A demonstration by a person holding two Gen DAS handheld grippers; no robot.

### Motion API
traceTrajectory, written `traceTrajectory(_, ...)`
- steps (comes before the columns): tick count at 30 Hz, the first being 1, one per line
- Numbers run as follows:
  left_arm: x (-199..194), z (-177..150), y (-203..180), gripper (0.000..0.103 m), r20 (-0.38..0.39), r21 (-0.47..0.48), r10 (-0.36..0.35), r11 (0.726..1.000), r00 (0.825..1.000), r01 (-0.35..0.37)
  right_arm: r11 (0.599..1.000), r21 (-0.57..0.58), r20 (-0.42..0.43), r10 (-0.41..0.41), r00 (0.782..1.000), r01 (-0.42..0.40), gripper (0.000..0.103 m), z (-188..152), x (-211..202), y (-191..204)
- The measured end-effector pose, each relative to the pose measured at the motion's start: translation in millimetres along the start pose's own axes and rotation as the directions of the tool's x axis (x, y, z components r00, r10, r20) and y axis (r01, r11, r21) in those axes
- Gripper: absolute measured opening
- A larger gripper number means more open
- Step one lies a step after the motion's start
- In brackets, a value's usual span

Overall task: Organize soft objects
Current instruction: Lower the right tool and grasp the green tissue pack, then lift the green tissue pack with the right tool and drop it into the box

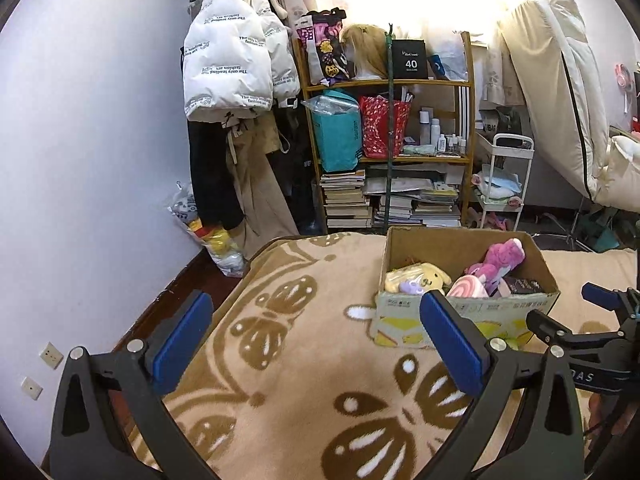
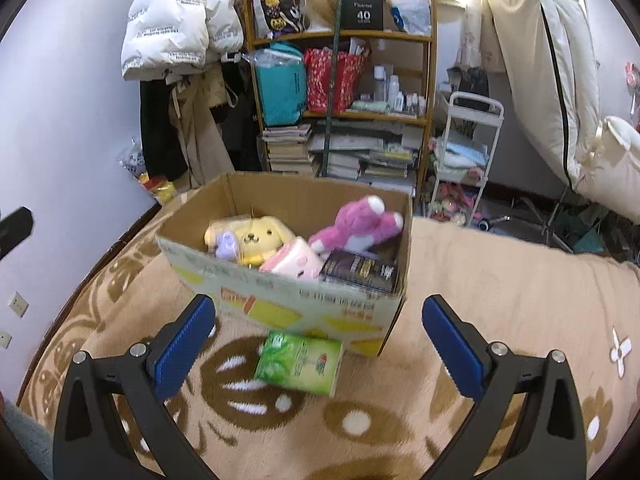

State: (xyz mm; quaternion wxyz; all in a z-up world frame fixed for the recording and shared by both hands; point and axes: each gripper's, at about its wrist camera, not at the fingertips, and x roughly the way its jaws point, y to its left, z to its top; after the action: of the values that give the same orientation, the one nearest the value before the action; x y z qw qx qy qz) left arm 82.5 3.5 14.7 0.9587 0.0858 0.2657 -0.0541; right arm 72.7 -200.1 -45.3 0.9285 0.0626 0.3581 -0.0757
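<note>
On the bed's beige blanket (image 2: 500, 280) with brown flower patterns, the left hand-held gripper (image 1: 316, 340) hangs released, its blue pads spread wide with nothing between them. The cardboard box (image 2: 304, 304) stands toward the far edge of the bed. Inside it, from left to right, lie a yellow dog plush (image 2: 256, 240), a small purple plush (image 2: 226, 245), a pink-and-white plush (image 2: 294, 262), a dark packet (image 2: 360, 272) and a pink bear plush (image 2: 356, 224). A green packet (image 2: 300, 362) lies just in front of the box, touching its near wall. The right hand-held gripper (image 2: 318, 342) hovers released above that packet, gripping nothing.
</note>
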Motion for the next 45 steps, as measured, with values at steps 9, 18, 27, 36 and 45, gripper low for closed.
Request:
traceTrajectory(9, -11, -13, 6, 0.102, 0.015, -0.015, 0.010, 1.000, 1.000, -0.010, 0.997, 0.061, -0.121, 0.053, 0.991, -0.046, 0.103, -22, 39, -2)
traceTrajectory(18, 8, -20, 7, 0.102, -0.022, -0.022, 0.012, 1.000, 1.000, -0.012, 0.997, 0.057, -0.215, 0.058, 0.975, -0.047, 0.103, -37, 76, 3)
traceTrajectory(27, 22, -26, 3, 0.102, -0.050, -0.002, 0.011, 1.000, 0.999, -0.012, 0.998, 0.038, -0.316, 0.055, 0.947, -0.045, 0.093, -50, 113, 9)
traceTrajectory(36, 21, -28, -5, 0.102, -0.045, 0.030, 0.027, 0.999, 0.999, -0.026, 0.997, 0.042, -0.341, 0.073, 0.937, -0.062, 0.080, -53, 112, 11)
traceTrajectory(45, 20, -28, -5, 0.102, -0.038, 0.031, 0.027, 0.999, 0.999, -0.026, 0.985, 0.015, -0.247, 0.172, 0.954, -0.174, 0.080, -36, 59, 28)
